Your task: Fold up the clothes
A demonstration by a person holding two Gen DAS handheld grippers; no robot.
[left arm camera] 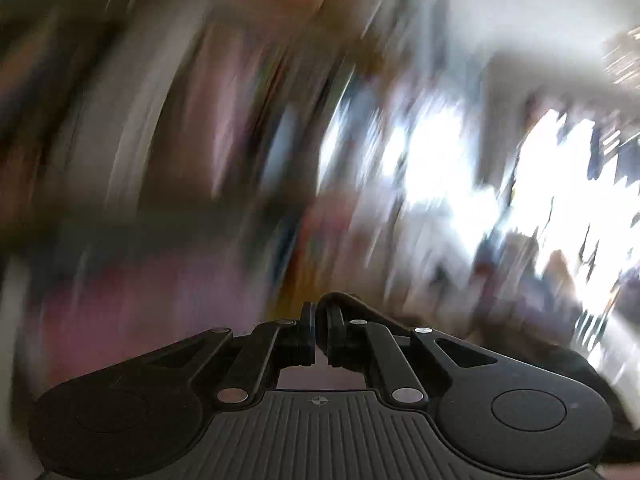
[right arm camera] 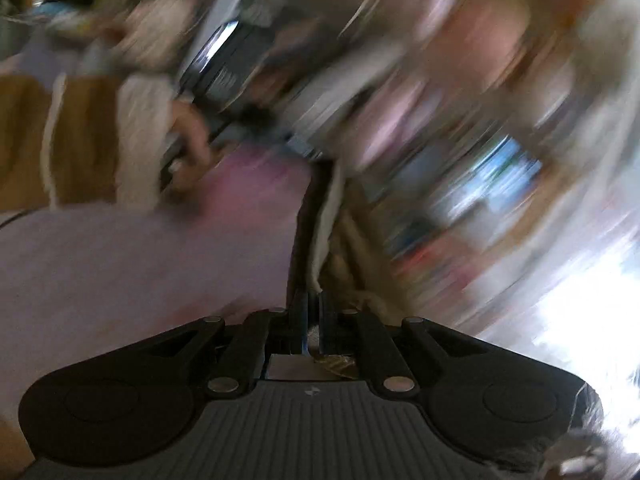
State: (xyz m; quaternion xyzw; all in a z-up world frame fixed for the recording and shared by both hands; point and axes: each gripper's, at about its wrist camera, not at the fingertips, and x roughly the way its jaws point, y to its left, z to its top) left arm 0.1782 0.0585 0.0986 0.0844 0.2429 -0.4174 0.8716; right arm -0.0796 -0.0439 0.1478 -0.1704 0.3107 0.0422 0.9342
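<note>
Mostly blur, with cloth pinched in both hand-held grippers.
Dark fabric (left arm camera: 360,312) sits clamped between the closed fingers of the left hand-held gripper (left arm camera: 321,334) and trails to its right. A garment edge, dark beside cream (right arm camera: 320,236), runs up from the clenched right hand-held gripper (right arm camera: 313,320), next to a lilac surface (right arm camera: 140,256). A hand (right arm camera: 192,148) shows beyond.

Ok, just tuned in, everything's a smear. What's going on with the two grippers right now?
Both views are motion-blurred, so they appear mid-swing. The left hand-held gripper is shut on a dark fabric edge. The right hand-held gripper is shut on a garment with a dark edge and cream lining, which runs up from its jaws. A lilac surface lies beside it.
</note>
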